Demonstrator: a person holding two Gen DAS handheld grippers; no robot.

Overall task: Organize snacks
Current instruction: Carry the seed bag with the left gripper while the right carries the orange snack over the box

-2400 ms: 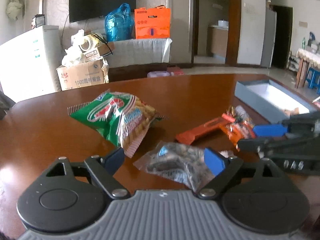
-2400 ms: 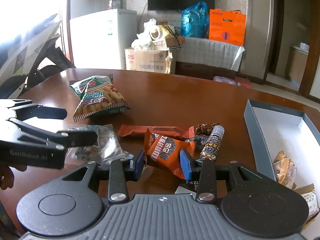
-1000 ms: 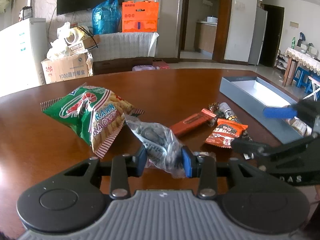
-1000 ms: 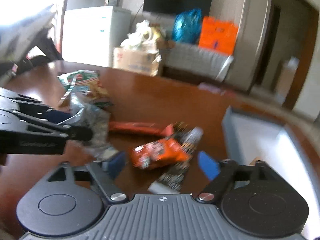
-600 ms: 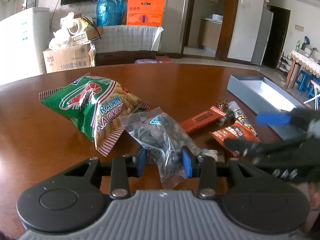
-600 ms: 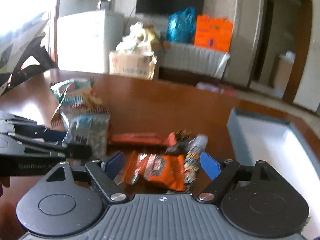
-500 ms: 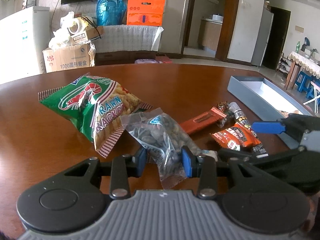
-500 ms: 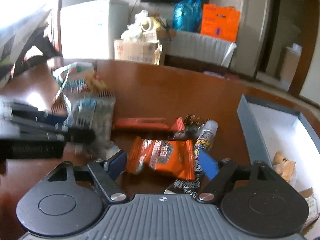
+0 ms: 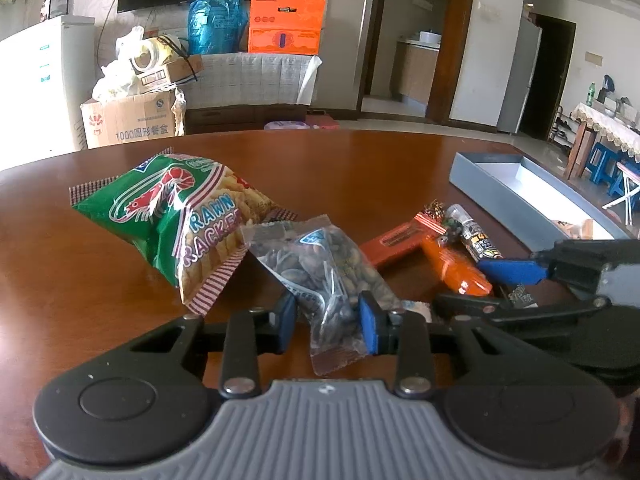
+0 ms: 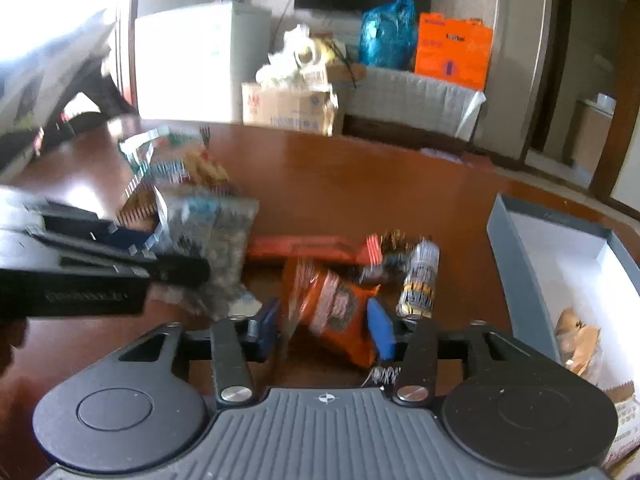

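Snacks lie in a loose cluster on the brown worktop (image 9: pixel 360 168). The left claw (image 9: pixel 327 322) pinches the near end of a clear bag of seeds (image 9: pixel 320 264) between its blue pads, and its jaws are closing further on it. The bag's far end leans against a green prawn cracker bag (image 9: pixel 180 220), which lies toward the worktop's left edge.

The right claw (image 10: pixel 325 326) has an orange snack packet (image 10: pixel 336 308) between its pads, tilted up, and its jaws are closing in; the right pad touches the packet, but blur hides whether the left one does.

Just beyond the packet lie a long red-orange bar (image 10: pixel 308 249), a small dark-wrapped candy (image 10: pixel 394 246) and a striped tube-shaped packet (image 10: pixel 420 280).

A grey box (image 10: pixel 516 272) with a white inside sits at the worktop's right edge, with a few wrapped snacks (image 10: pixel 578 338) in its near end.
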